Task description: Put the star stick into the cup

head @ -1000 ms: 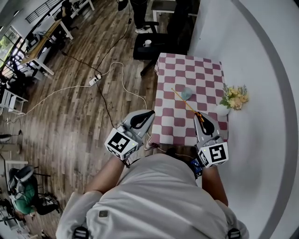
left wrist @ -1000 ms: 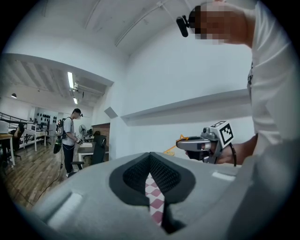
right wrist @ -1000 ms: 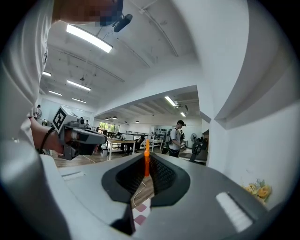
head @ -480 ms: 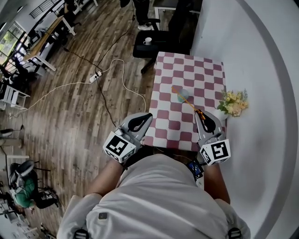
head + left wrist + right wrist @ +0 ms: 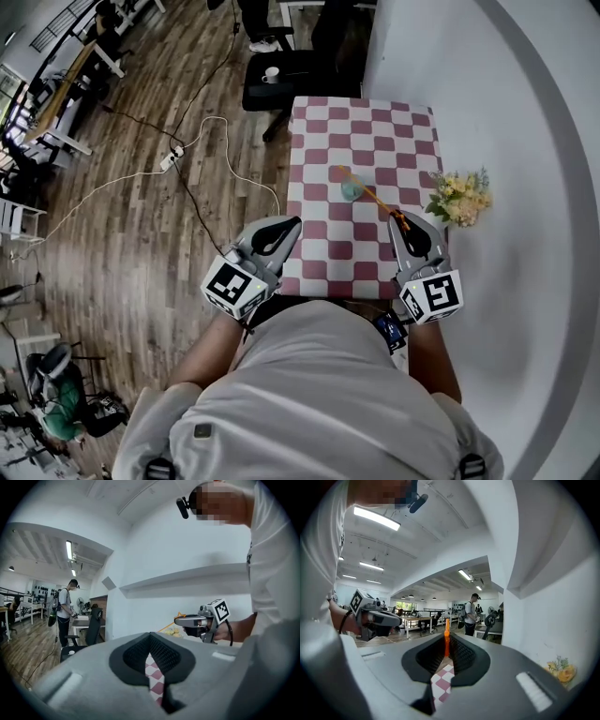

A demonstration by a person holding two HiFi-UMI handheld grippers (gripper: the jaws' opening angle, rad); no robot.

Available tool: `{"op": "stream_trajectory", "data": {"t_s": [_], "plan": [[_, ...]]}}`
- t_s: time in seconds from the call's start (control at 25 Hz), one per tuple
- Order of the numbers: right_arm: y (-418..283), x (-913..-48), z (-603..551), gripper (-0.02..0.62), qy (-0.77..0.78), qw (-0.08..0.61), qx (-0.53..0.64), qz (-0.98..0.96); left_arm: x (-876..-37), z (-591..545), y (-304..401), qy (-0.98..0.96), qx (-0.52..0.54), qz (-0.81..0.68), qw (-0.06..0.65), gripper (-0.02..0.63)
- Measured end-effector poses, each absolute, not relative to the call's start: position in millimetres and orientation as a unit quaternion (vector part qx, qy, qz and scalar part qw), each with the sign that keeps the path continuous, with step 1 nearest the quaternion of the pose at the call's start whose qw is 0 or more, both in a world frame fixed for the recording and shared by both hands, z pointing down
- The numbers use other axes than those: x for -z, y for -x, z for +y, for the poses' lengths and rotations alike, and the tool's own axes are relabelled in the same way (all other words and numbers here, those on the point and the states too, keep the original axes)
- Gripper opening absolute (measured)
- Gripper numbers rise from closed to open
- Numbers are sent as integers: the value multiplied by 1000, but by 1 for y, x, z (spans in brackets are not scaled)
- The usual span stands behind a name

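Orange star stick is being clamped at its near end by the right gripper. In the right gripper view, the right gripper's jaws are pressing narrowly against the thin orange shaft, which is standing up between them. From that grip the stick is slanting away over the checked tablecloth. In the head view it is crossing the pale blue cup, and its far tip is showing just past the cup. Whether the shaft is touching the cup rim cannot be told.

The cup is standing near the middle of the table. A vase of yellow flowers is sitting at the table's right edge, close to the white wall.

The left gripper is hovering at the table's near left corner, well apart from the cup. In the left gripper view its jaws are lying almost together with nothing between them; only a narrow slit of tablecloth is showing through.

A black chair is standing beyond the table's far end, and a white cable is trailing across the wooden floor.
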State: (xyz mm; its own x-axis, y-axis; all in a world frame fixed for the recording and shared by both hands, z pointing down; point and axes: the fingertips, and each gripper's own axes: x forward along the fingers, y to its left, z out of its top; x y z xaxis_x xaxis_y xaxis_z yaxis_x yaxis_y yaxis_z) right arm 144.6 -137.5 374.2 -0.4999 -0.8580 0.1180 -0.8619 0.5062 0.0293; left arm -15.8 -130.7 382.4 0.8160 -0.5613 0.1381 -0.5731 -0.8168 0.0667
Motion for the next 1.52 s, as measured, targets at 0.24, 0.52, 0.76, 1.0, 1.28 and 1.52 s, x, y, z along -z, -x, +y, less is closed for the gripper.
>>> {"op": "stream_trajectory", "data": {"t_s": [0.24, 0.52, 0.76, 1.0, 1.28, 1.52], "plan": [[-156, -395, -160, 28, -518, 77, -41, -851, -397, -159, 15, -955, -65, -281, 74, 2], [-161, -428, -179, 29, -534, 97, -77, -836, -423, -187, 7, -959, -74, -257, 98, 1], [-165, -452, -193, 29, -541, 113, -100, -828, -443, -207, 4, -959, -85, -243, 119, 0], [-167, -480, -207, 29, -544, 129, -126, -820, -459, -218, -4, -959, -92, -229, 137, 2], [-172, -513, -219, 29, -542, 148, -150, -814, -482, -233, -9, -958, -105, -218, 157, 2], [-174, -548, -222, 29, -537, 168, -182, -807, -505, -242, -13, -954, -117, -213, 177, 2]]}}
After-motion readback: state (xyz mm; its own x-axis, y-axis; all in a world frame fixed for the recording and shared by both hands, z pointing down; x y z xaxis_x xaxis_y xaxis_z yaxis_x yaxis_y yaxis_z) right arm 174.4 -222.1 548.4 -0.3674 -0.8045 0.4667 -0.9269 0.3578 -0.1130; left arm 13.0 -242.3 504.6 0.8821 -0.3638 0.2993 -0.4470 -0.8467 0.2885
